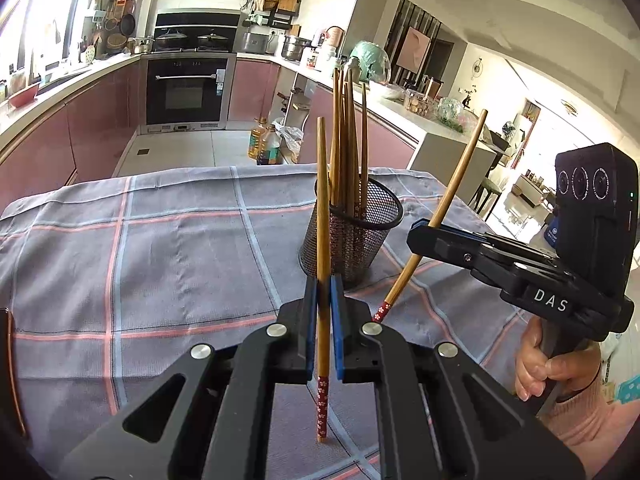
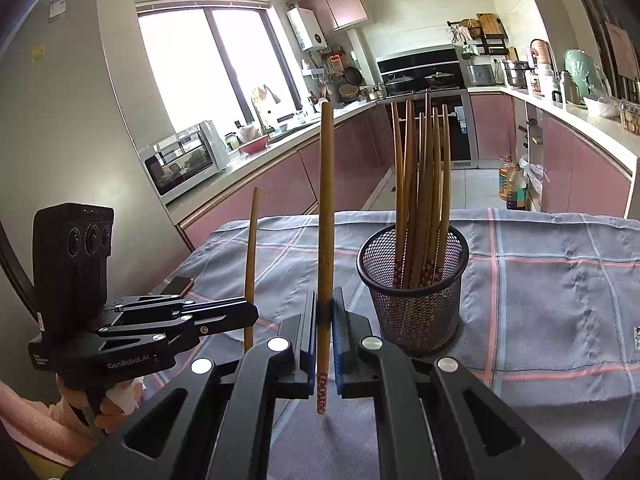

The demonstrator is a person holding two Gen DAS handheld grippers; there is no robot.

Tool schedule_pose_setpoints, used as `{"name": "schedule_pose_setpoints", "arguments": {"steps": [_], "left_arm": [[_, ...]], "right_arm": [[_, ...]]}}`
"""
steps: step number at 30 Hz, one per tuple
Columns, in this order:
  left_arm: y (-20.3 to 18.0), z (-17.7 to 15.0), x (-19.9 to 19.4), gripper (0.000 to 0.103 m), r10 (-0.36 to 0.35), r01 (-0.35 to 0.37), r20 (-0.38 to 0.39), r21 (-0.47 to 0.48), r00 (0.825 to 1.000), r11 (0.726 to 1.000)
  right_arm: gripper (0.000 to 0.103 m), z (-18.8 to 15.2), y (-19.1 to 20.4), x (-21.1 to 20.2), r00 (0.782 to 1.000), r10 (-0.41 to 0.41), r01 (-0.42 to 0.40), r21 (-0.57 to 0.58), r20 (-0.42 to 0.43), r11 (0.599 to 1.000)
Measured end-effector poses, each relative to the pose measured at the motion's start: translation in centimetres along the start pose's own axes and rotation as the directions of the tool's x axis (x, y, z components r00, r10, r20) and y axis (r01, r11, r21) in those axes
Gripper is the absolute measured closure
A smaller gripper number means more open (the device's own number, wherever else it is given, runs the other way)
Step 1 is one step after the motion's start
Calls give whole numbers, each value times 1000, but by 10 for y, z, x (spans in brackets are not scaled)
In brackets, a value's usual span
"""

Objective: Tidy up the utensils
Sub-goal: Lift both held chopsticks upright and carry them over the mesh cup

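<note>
Both tongs are clamped on an upright chopstick, left tongs [image 1: 323,300] and right tongs [image 2: 325,312], with the mesh holder [image 2: 414,280] just ahead, nearer the right.

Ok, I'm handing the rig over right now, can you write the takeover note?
Left gripper: shut on one brown wooden chopstick, held upright, red patterned end down.
Right gripper: shut on a second wooden chopstick, also upright, patterned end down.
Black wire-mesh cup: stands on the grey checked tablecloth, just ahead of both grippers, already holding a bundle of chopsticks.
Done: most chopsticks are in the cup.
Left: drop these two in. No other loose chopsticks are visible on the cloth.
</note>
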State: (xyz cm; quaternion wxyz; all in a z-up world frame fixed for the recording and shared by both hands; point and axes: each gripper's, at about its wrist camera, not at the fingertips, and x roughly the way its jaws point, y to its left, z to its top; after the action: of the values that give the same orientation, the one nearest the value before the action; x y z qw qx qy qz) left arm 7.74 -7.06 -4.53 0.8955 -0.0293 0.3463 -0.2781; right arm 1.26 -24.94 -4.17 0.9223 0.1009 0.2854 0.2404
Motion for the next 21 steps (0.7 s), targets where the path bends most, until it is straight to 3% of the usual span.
{"name": "schedule_pose_setpoints", "arguments": {"steps": [21], "left_arm": [[-3, 6, -4, 96, -9, 9, 23, 11, 1000, 1000]], "right_arm": [[97, 11, -4, -13, 999, -15, 15, -6, 46, 1000]]}}
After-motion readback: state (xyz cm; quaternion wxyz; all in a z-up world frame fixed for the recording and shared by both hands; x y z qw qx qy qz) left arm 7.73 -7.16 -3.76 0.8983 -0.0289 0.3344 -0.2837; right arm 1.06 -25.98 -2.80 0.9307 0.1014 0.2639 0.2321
